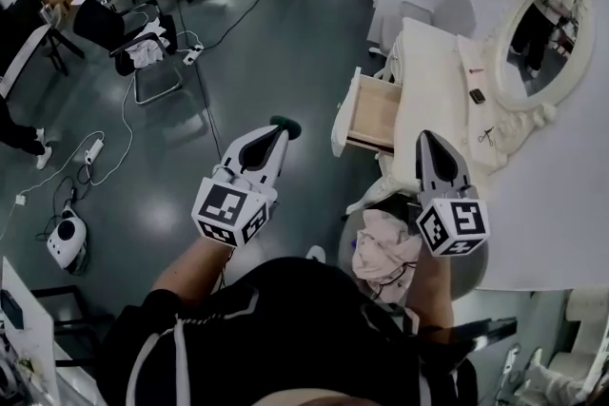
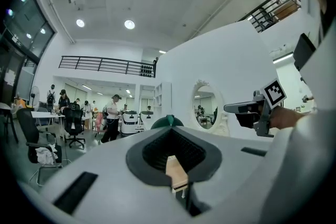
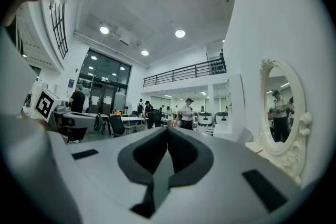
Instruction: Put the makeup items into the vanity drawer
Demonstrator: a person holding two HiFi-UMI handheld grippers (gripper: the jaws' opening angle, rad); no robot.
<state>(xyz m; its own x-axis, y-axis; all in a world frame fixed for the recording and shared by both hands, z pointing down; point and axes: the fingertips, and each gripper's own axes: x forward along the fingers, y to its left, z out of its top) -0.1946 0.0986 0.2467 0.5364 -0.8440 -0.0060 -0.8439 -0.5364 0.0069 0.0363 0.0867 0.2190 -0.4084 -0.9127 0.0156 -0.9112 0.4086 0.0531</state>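
Left tongs (image 1: pixel 278 132) pressed together, tips pinching dark green rounded item (image 1: pixel 284 122). Item dome-shaped, matte, held above glossy grey floor (image 1: pixel 190 166), left of drawer (image 1: pixel 376 114), apart from it. Right tongs (image 1: pixel 426 138) pressed together, nothing between, at front edge of white table (image 1: pixel 428 62). Drawer pulled out: pale bare wood inside, white shaped front panel. Oval mirror (image 1: pixel 535 38) in ornate white scrolled frame. Small dark rectangular item (image 1: pixel 478 96) and thin dark item (image 1: pixel 486 135) lie on table near mirror base. Crumpled pinkish cloth (image 1: pixel 385 247) below table edge.
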